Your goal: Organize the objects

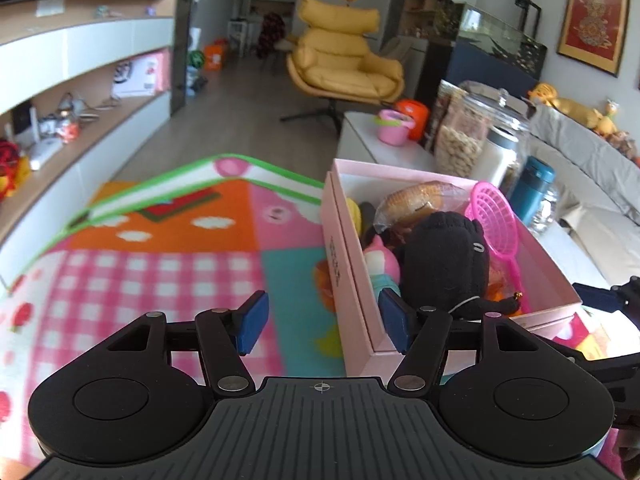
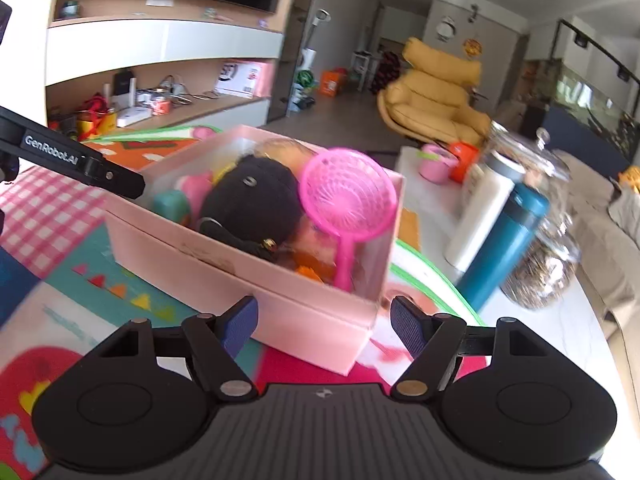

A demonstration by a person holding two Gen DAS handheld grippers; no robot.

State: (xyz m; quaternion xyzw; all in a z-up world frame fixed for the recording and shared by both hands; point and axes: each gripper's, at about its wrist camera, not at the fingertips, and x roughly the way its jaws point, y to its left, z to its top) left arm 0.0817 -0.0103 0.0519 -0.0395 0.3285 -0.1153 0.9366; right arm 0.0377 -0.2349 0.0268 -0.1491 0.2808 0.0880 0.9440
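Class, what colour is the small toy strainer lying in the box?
Bright pink strainer; the right wrist view shows it best.

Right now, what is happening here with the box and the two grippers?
A person holds two grippers over a play mat and is tidying toys. The pink box already holds a black plush, a pink strainer, bread and other small toys. The left gripper is open at the box's near corner, one finger inside. The right gripper is open in front of the box. Neither holds anything.
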